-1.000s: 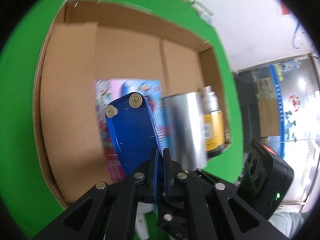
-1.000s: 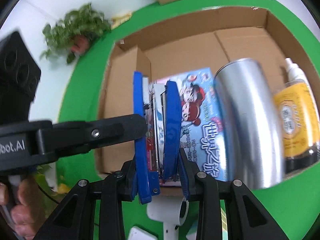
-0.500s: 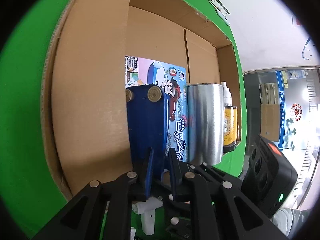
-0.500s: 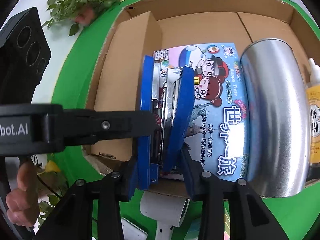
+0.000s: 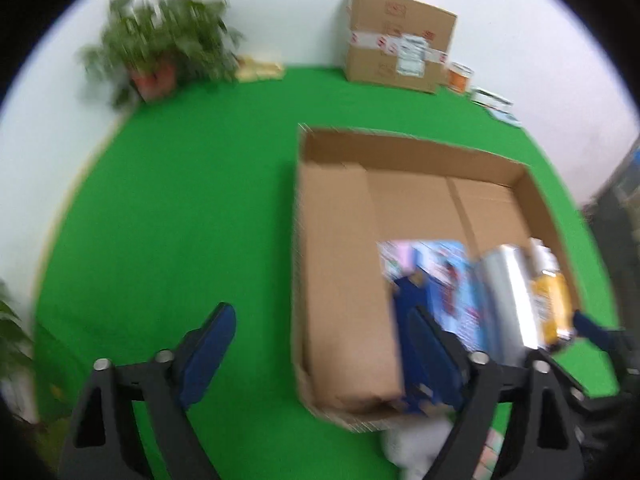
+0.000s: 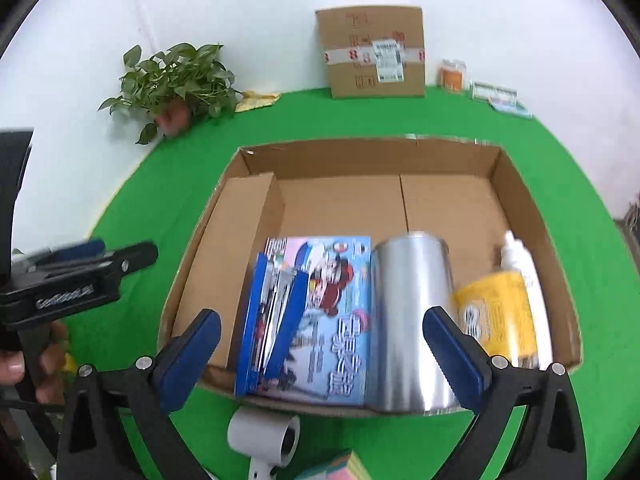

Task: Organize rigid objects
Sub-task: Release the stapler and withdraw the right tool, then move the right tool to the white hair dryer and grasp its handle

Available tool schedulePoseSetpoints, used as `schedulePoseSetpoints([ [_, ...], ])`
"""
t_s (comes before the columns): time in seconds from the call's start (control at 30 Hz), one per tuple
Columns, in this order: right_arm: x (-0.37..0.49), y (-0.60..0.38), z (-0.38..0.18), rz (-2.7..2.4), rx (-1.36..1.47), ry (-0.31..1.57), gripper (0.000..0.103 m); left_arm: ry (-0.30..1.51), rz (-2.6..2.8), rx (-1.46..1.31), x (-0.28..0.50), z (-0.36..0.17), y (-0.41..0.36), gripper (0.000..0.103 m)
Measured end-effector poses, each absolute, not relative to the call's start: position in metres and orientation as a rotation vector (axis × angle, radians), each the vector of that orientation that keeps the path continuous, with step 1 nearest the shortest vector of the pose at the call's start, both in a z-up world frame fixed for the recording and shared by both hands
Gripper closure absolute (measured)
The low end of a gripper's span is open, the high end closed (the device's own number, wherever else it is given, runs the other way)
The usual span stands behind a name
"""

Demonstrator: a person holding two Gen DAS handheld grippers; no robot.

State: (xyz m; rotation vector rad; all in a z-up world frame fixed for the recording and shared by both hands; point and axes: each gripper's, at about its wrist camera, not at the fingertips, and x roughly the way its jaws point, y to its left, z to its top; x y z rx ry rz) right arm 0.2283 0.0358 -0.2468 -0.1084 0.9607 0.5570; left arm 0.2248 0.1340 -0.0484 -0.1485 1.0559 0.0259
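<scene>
Opening both my left gripper (image 5: pixel 316 344) and right gripper (image 6: pixel 320 346), I've released the blue metal stapler (image 6: pixel 276 316); it probably rests on the cartoon booklet (image 6: pixel 332 320), seven o'clock inside the cardboard box (image 6: pixel 360 152).

Staged recording corner, not a lived-in room; green cloth (image 6: pixel 132 208) under bare white wall (image 6: pixel 260 12); taped shipping carton (image 6: pixel 374 54) at twelve o'clock; potted plant (image 6: pixel 176 84) at ten.

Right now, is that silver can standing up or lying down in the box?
Lying down. The silver can rests on its side on the box floor, between the picture book and yellow bottle.
</scene>
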Motion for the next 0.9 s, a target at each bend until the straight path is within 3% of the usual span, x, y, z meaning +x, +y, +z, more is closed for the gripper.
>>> schedulePoseSetpoints([
  [0.03, 0.227, 0.029, -0.247, 0.567, -0.094, 0.973, 0.02, 1.076, -0.01, -0.166, 0.222, -0.052, 0.133, 0.088],
  [0.07, 0.223, 0.024, -0.25, 0.577, -0.09, 0.984, 0.049, 1.124, -0.032, -0.163, 0.219, -0.058, 0.13, 0.098],
  [0.1, 0.218, 0.014, -0.249, 0.565, -0.118, 0.99, 0.065, 1.138, -0.041, -0.159, 0.215, -0.061, 0.129, 0.1],
  [0.17, 0.207, 0.001, -0.248, 0.554, -0.134, 0.983, 0.063, 1.128, -0.076, -0.192, 0.203, -0.061, 0.127, 0.1],
  [0.2, 0.202, -0.006, -0.247, 0.566, -0.117, 0.982, 0.047, 1.131, -0.081, -0.223, 0.196, -0.063, 0.127, 0.09],
  [0.23, 0.197, -0.012, -0.249, 0.566, -0.111, 0.983, 0.031, 1.149, -0.065, -0.227, 0.192, -0.065, 0.126, 0.075],
  [0.27, 0.193, -0.02, -0.247, 0.56, -0.107, 0.977, 0.0, 1.183, -0.023, -0.218, 0.19, -0.069, 0.126, 0.031],
  [0.3, 0.185, -0.029, -0.248, 0.558, -0.087, 0.95, 0.001, 1.229, 0.057, -0.189, 0.188, -0.075, 0.124, 0.014],
  [0.43, 0.162, -0.039, -0.268, 0.633, -0.136, 1.019, 0.001, 1.28, 0.053, -0.204, 0.168, -0.094, 0.124, 0.014],
  [0.7, 0.102, -0.03, -0.329, 0.762, -0.212, 1.189, 0.005, 1.475, -0.229, -0.574, 0.144, -0.161, 0.116, 0.015],
  [0.77, 0.089, -0.03, -0.336, 0.755, -0.224, 1.16, 0.005, 1.501, -0.267, -0.615, 0.143, -0.174, 0.111, 0.015],
  [0.83, 0.081, -0.027, -0.339, 0.778, -0.231, 1.137, 0.006, 1.533, -0.311, -0.629, 0.145, -0.186, 0.105, 0.021],
  [0.9, 0.075, -0.026, -0.34, 0.789, -0.224, 1.118, 0.014, 1.557, -0.338, -0.615, 0.15, -0.193, 0.098, 0.027],
])
